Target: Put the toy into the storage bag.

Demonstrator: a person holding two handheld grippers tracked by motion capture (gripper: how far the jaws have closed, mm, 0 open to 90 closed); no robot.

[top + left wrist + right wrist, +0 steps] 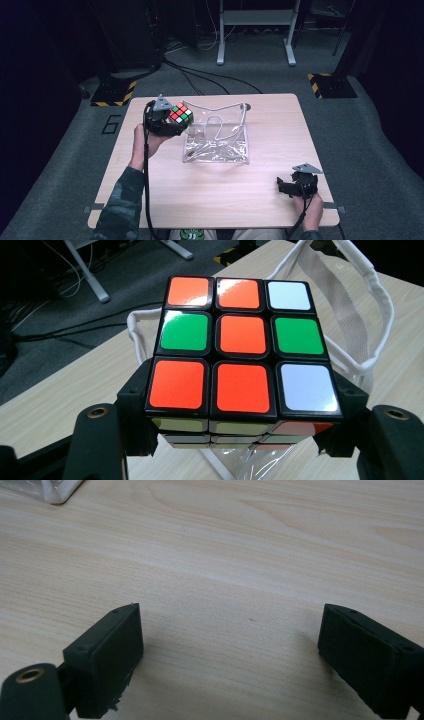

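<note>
I had the cube pinched in the left gripper, held in the air just beside the clear bag's left rim, above the table. The pads caught only its lower layer, so I judged it could pivot or slip out, or clip the bag's handle and drop outside. A cube has no long axis; its orange-centred face pointed at the gripper camera. The right gripper rested spread and empty, low over the table near its right front corner.

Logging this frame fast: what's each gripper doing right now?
Left gripper: closed on the puzzle cube, held beside the clear bag.
Right gripper: jaws open, nothing between them, low over the table.
</note>
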